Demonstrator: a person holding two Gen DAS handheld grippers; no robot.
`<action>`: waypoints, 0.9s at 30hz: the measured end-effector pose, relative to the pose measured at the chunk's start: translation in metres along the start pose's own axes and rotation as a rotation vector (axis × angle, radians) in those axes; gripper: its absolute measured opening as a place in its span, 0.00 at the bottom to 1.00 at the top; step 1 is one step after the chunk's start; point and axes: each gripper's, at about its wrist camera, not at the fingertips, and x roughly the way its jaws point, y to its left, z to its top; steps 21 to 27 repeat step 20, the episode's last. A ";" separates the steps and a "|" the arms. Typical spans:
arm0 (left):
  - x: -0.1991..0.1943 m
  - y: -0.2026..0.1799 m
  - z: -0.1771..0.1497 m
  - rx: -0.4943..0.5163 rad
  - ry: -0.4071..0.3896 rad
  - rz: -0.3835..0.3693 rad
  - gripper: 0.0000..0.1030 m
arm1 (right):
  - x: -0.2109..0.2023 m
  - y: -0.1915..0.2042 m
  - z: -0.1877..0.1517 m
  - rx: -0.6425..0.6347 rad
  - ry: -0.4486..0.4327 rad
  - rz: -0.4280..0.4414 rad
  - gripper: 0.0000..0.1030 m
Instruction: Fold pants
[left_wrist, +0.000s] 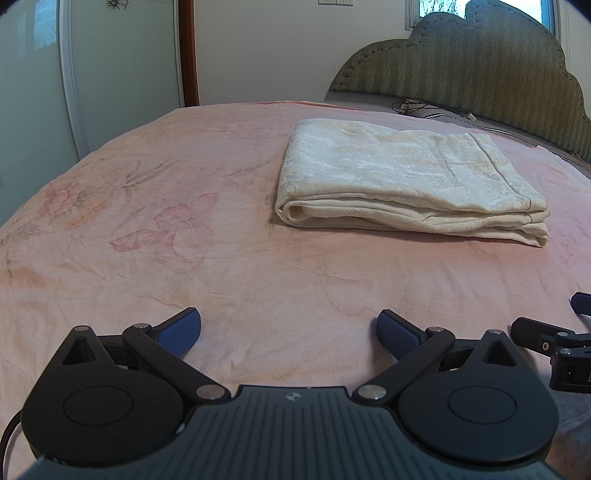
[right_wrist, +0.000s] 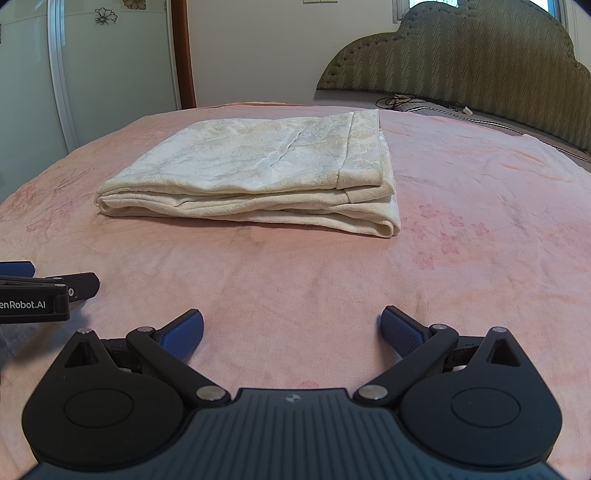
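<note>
The cream pants (left_wrist: 406, 181) lie folded into a flat, layered rectangle on the pink floral bedspread (left_wrist: 147, 229) of the bed, well ahead of both tools and touched by neither. From the left wrist view the bundle sits to the right of centre, its rolled fold edge facing the camera; from the right wrist view it sits left of centre, with a hemmed band running along its right side and the stacked layers showing at the near edge.

The left gripper (left_wrist: 288, 330) rests low over the bedspread with its jaws released, the blue pads (left_wrist: 181, 330) spread wide apart and only bare cloth between them. The right gripper (right_wrist: 291, 330) is in the same posture beside it, jaws also spread wide and holding nothing. Each tool shows at the edge of the other's view, so the two sit side by side near the bed's front.

Behind the bed stands a green quilted headboard (right_wrist: 480, 55), with a dark cable (right_wrist: 406, 100) at its foot, and a pale wardrobe door (left_wrist: 37, 74) stands at the left
</note>
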 end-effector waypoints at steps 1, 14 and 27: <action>0.000 0.000 0.000 0.000 0.000 0.000 1.00 | 0.000 0.000 0.000 0.000 0.000 0.000 1.00; 0.000 0.000 0.000 -0.002 0.000 -0.002 1.00 | 0.000 0.000 0.000 0.000 0.000 0.000 1.00; 0.000 -0.002 -0.001 -0.002 0.000 -0.003 1.00 | 0.000 0.000 0.000 0.000 0.000 0.000 1.00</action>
